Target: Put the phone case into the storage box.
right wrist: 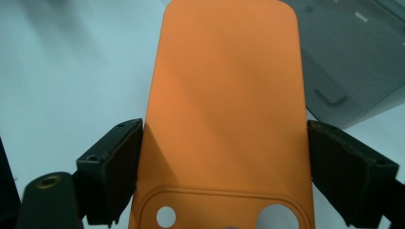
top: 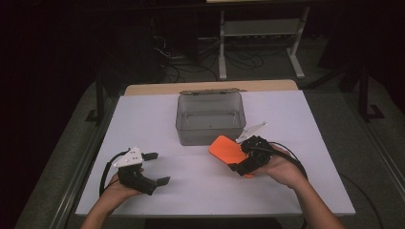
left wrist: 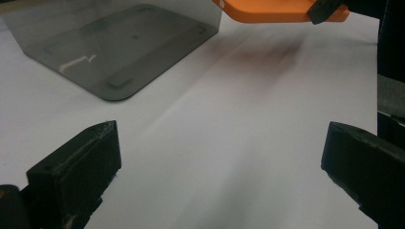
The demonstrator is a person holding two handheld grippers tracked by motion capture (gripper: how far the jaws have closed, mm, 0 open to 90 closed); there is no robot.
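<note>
right gripper (right wrist: 224, 157): jaws clamped on the long edges of an orange phone case (right wrist: 224, 95), held just off the white table (top: 191, 191), right in front of the box
left gripper (top: 155, 168): jaws wide apart, nothing between them
grey plastic box (top: 210, 119): lid open, looks empty inside

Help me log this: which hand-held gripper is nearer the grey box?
Right. The right hand-held gripper, clamping the orange phone case, is beside the grey box; the left hand-held gripper sits farther off.
</note>
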